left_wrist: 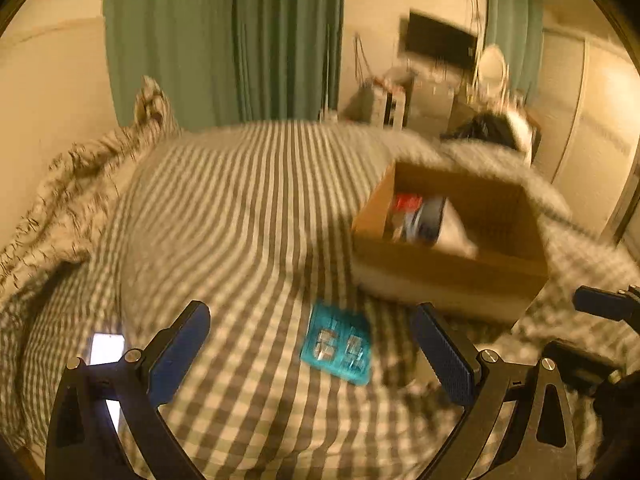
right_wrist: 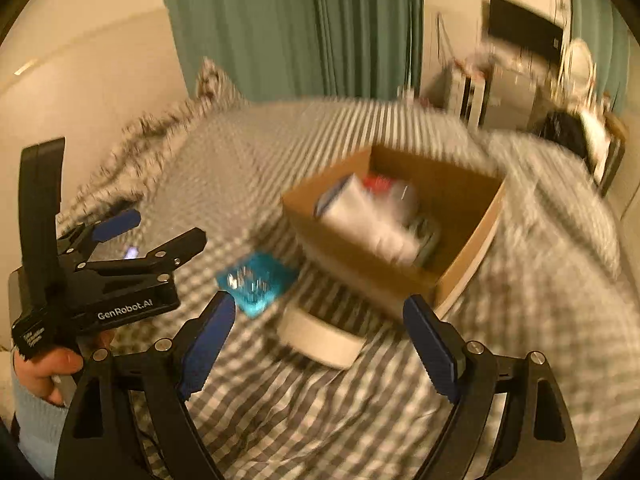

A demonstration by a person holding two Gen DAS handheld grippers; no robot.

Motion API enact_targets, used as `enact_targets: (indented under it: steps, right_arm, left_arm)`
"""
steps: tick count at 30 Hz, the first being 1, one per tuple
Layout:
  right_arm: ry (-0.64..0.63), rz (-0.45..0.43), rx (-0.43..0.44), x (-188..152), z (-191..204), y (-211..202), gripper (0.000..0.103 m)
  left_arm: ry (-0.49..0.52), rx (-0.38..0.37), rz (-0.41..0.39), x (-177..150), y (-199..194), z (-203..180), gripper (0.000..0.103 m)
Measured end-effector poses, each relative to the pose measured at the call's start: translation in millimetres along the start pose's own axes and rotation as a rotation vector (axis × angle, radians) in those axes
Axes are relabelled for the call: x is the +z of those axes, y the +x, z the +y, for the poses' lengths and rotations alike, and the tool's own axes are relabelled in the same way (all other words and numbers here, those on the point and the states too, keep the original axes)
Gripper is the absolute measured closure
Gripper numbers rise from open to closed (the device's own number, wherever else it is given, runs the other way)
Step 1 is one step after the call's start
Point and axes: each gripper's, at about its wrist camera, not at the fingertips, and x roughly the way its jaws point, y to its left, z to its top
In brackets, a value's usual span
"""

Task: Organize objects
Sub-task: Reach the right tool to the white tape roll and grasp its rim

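Note:
An open cardboard box (left_wrist: 452, 268) sits on the checked bed cover, holding a white packet (left_wrist: 456, 228) and other blurred items; it also shows in the right wrist view (right_wrist: 384, 280). A teal blister pack (left_wrist: 340, 342) lies flat on the cover just in front of the box, between the fingers of my left gripper (left_wrist: 312, 344), which is open and empty above it. The pack also shows in the right wrist view (right_wrist: 256, 280). My right gripper (right_wrist: 320, 328) is open and empty, above a white round object (right_wrist: 320, 336) beside the box. The left gripper (right_wrist: 152, 232) appears at the left there.
The bed (left_wrist: 240, 200) has a crumpled patterned blanket (left_wrist: 80, 184) at the left. A lit phone (left_wrist: 106, 350) lies on the cover at lower left. Green curtains (left_wrist: 224, 40), a wall television (left_wrist: 440, 40) and cluttered furniture (left_wrist: 440, 96) stand beyond the bed.

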Motion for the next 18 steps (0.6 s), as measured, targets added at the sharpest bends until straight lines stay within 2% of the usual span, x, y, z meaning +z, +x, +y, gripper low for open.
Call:
enact_targets:
  steps: [3,7,12,16,17,18]
  right_arm:
    - [-0.001,0.091,-0.017,-14,2,38,0.017]
    - [-0.014,0.145,-0.009,-20,5,69,0.017]
    - [-0.068,0.16,-0.022,-25,7,89,0.017]
    - [-0.105,0.158,-0.058,-25,8,99,0.017]
    - [-0.108,0.157,-0.061,-24,9,100,0.019]
    - [-0.111,0.154,-0.065,-24,9,99,0.027]
  left_arm:
    - [0.037,0.045,0.024,-10,16,0,0.0]
    - [0.029,0.069,0.046,-17,27,9,0.0]
    - [-0.01,0.064,0.071,-22,35,22,0.0]
    - [-0.004,0.059,0.084,-25,38,20,0.0]
    - [0.002,0.057,0.086,-26,39,19,0.0]
    - [0.007,0.056,0.086,-26,39,18,0.0]
